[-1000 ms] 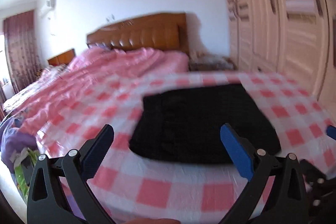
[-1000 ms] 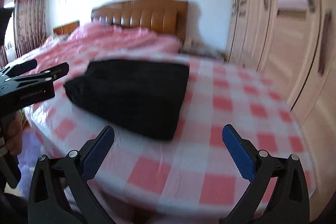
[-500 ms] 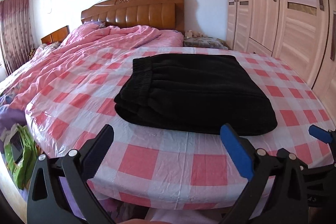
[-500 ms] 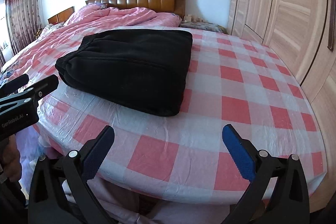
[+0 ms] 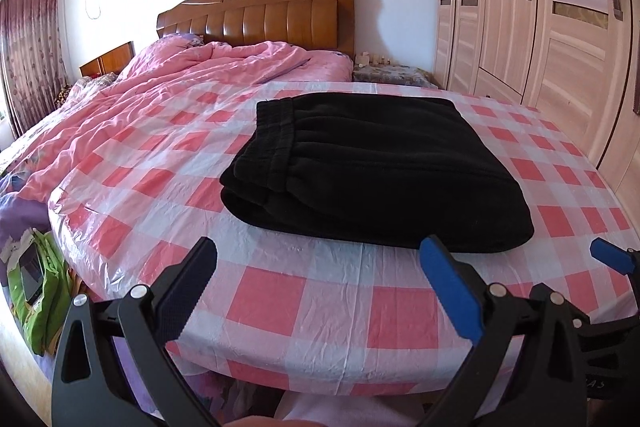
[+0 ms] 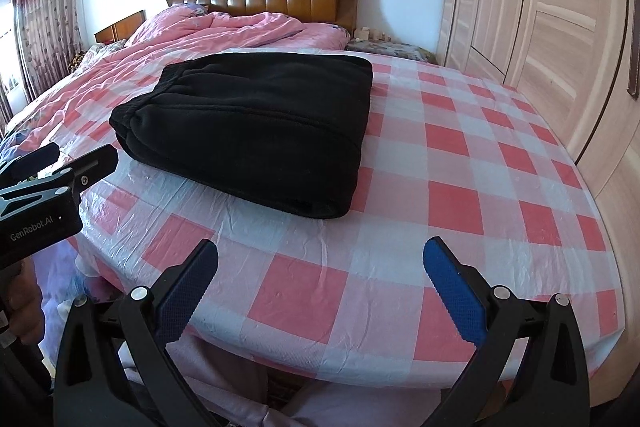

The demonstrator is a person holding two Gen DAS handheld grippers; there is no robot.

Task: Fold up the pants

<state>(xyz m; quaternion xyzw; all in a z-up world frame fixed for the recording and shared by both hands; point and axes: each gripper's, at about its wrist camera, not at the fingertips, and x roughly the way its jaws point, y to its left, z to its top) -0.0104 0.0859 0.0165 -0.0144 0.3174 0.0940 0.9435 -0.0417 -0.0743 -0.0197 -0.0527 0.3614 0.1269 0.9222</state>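
Note:
Black pants (image 5: 372,167) lie folded into a thick rectangle on the red-and-white checked sheet (image 5: 304,299), waistband toward the left. In the right wrist view the same pants (image 6: 256,131) sit left of centre. My left gripper (image 5: 316,279) is open near the bed's front edge, short of the pants, nothing between its fingers. My right gripper (image 6: 320,283) is open too, over the checked sheet (image 6: 460,203) in front and right of the pants. The left gripper's body (image 6: 44,195) shows at that view's left edge; the right gripper's fingertip (image 5: 612,259) shows at the left wrist view's right edge.
A pink quilt (image 5: 168,99) lies rumpled toward the wooden headboard (image 5: 264,15). A tall wardrobe (image 5: 540,27) lines the right side. A green bag (image 5: 40,291) stands on the floor at the left. A bedside table (image 5: 392,71) stands beyond the bed's far right corner.
Both views have steadied from blur, and the pants now appear closer and lower in frame. Both grippers stay open; the pants have not moved on the sheet.

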